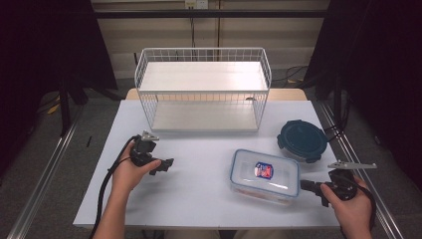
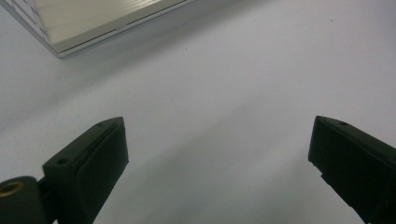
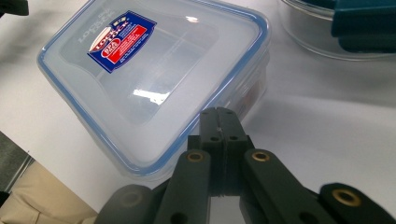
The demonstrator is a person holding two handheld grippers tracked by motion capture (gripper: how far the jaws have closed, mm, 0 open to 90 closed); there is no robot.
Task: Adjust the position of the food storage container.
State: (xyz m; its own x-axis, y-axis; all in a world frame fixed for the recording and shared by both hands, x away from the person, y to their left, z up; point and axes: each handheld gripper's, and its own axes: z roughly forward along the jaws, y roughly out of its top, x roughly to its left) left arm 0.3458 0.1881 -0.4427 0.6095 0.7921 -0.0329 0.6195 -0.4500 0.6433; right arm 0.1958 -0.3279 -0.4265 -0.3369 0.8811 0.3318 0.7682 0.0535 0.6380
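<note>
One round container [image 3: 345, 28], top cropped

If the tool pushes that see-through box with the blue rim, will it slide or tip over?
The clear box would probably slide rather than tip: it sits flat and low on the smooth table. It looks like stiff plastic, so it should keep its shape. It is probably light, so a gentle nudge from the right tool may move it.

My white counter [image 1: 199, 199] sits on grey floor [image 1: 50, 164]; black curtains [image 1: 45, 45] flank it, a beige wall [image 1: 298, 35] behind.
</note>
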